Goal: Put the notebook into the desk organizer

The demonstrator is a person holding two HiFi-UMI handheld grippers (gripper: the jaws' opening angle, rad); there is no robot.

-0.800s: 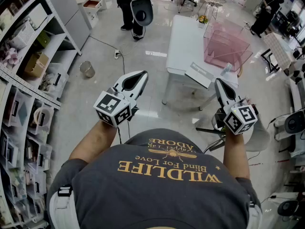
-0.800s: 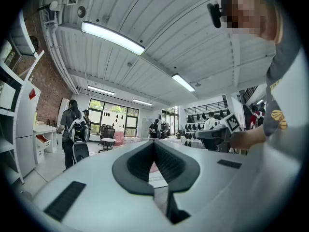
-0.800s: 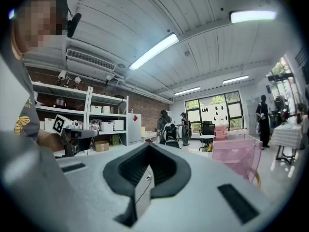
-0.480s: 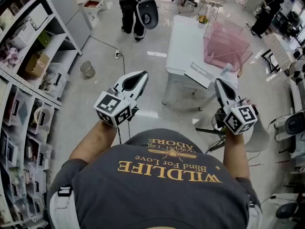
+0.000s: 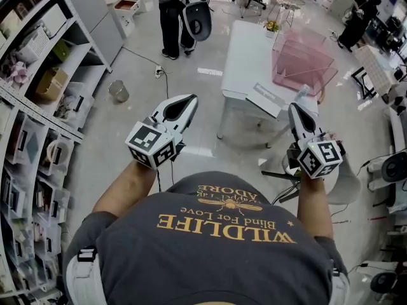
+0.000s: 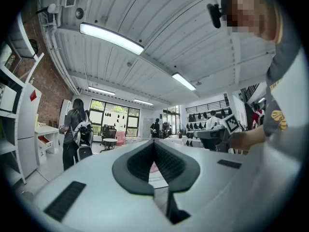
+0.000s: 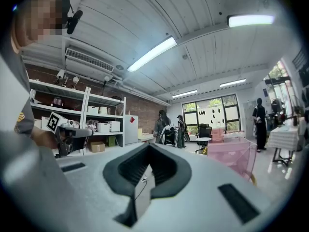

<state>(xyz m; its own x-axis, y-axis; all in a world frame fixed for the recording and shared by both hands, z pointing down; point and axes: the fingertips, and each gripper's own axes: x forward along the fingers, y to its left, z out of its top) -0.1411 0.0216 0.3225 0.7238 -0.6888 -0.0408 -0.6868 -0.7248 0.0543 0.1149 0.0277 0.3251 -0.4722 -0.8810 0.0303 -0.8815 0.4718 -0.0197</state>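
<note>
The notebook (image 5: 266,96), grey-white, lies on the near corner of a white table (image 5: 245,56), partly over its edge. The desk organizer (image 5: 302,59) is a clear pink box further back on the same table; it also shows as the pink organizer (image 7: 234,153) in the right gripper view. Both grippers are held at chest height, well short of the table, pointing forward. My left gripper (image 5: 189,99) has its jaws together and holds nothing. My right gripper (image 5: 294,108) is shut and empty too, its tip nearest the notebook's corner.
Open shelving (image 5: 38,75) with boxes runs along the left. A person with a backpack (image 5: 172,11) stands beyond on the tiled floor, near a small bin (image 5: 117,91). Another person (image 5: 356,18) and office chairs are at the far right. Cables lie on the floor.
The person with the backpack has shifted a little at the back. Both grippers stay almost still; the right one has drifted very slightly.
</note>
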